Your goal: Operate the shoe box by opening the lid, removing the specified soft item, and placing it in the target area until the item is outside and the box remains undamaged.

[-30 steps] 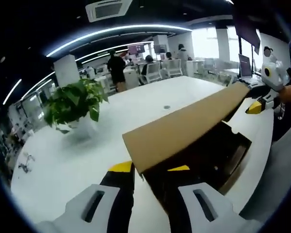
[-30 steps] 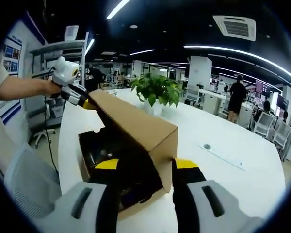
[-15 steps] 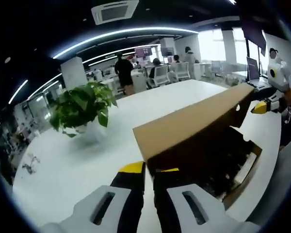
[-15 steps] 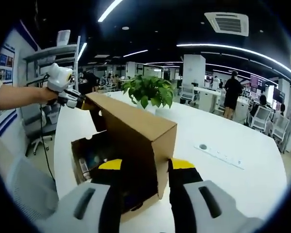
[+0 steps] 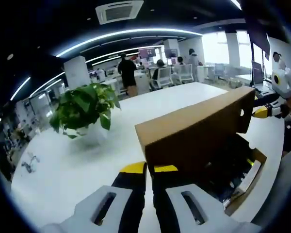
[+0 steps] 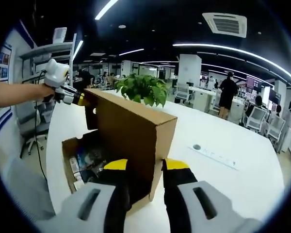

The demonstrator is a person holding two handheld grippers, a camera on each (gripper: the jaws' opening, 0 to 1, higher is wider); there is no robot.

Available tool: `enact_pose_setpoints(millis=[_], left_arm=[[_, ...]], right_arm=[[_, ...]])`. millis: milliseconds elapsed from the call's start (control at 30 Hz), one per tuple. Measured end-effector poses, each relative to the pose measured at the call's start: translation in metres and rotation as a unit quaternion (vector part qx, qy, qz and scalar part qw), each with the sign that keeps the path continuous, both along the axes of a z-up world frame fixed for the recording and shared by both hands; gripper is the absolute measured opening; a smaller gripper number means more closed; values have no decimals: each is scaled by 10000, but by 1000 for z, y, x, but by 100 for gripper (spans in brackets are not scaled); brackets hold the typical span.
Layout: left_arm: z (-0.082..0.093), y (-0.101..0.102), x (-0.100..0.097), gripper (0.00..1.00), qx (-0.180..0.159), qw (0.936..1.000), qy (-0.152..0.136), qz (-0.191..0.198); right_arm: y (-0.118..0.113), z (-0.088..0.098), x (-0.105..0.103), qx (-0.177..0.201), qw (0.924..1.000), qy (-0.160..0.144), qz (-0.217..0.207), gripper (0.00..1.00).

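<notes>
Shoe box (image 6: 109, 160) on white table (image 6: 223, 179), lid (image 5: 194, 128) raised steeply. Left gripper (image 5: 149, 169) and right gripper (image 6: 146, 165) each clamp a lid corner; potted plant (image 5: 85, 109) at 10 o'clock

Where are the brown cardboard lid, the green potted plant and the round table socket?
Brown cardboard lid (image 6: 131, 128), right gripper view, broad face.
Green potted plant (image 5: 85, 107), left gripper view, leaves.
Round table socket (image 6: 197, 146), right gripper view, centre.

Brown box (image 6: 131, 128), white table (image 6: 233, 179), green plant (image 5: 85, 104).
</notes>
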State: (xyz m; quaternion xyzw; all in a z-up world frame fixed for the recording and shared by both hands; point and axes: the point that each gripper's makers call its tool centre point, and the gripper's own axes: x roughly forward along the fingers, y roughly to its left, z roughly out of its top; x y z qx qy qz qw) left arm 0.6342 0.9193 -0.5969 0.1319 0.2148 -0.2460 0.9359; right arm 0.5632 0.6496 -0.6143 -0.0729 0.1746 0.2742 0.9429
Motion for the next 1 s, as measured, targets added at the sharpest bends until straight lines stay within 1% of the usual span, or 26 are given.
enact_pose_setpoints(millis=[200,433,633,900,1000], left_arm=[[0,0,6,0,-8,10000,-15,-7],[0,-1,15,0,4,10000,-17,-30],[-1,-3,21,0,-5,10000,-6,-28],[-2,-5,27,0,9,10000,-12,-68],[-2,-5,29,0,-13,10000,-14,-80]], right_arm=[[-13,-23,-4,-111,9993,263,-222,16],[-24,-45,-5,-283,9978,465,-379,9],[-23,-52,0,-294,9974,503,-418,7],[-14,-57,16,-233,9973,540,-443,4],[-14,-59,21,-302,9971,530,-463,4]])
